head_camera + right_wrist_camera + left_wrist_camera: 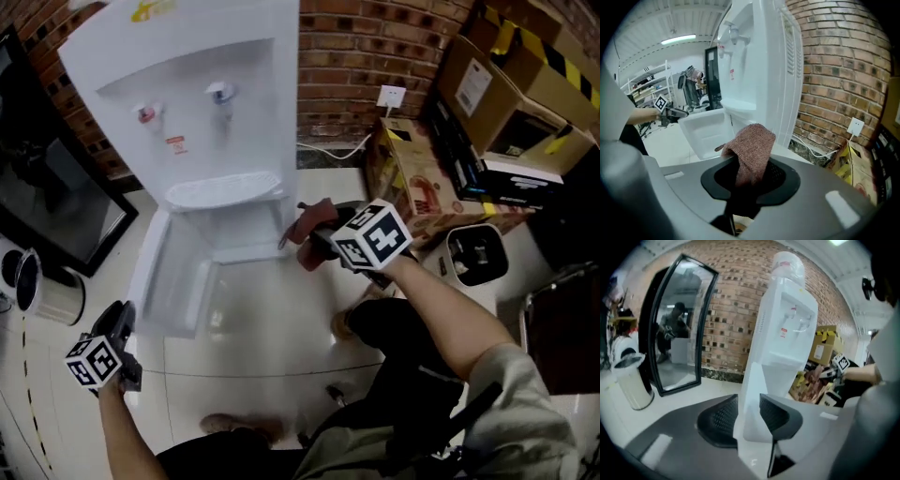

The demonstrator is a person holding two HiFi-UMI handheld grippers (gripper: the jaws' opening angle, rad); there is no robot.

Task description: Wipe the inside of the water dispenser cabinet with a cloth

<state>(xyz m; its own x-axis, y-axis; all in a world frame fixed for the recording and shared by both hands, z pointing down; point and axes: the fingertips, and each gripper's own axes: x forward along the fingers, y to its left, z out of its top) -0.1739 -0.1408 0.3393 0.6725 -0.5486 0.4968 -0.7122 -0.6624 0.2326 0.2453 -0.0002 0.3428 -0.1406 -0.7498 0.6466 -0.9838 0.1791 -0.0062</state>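
The white water dispenser (206,94) stands against the brick wall, and its low cabinet (239,230) is open. The cabinet door (178,281) is swung out to the left. My right gripper (314,239) hangs in front of the cabinet's right side, shut on a reddish-brown cloth (307,223). In the right gripper view the cloth (752,150) droops over the jaws (750,171), with the door (705,133) beyond. My left gripper (125,314) sits low at the door's outer edge. Its jaws (749,404) stand slightly apart, with the white door edge (750,427) showing between the pads.
A black-framed mirror (47,206) leans on the wall at left, with a white bin (42,286) beside it. Cardboard boxes (422,187) and a small white bin (476,253) crowd the right. A wall socket (391,96) with a cable sits behind the dispenser.
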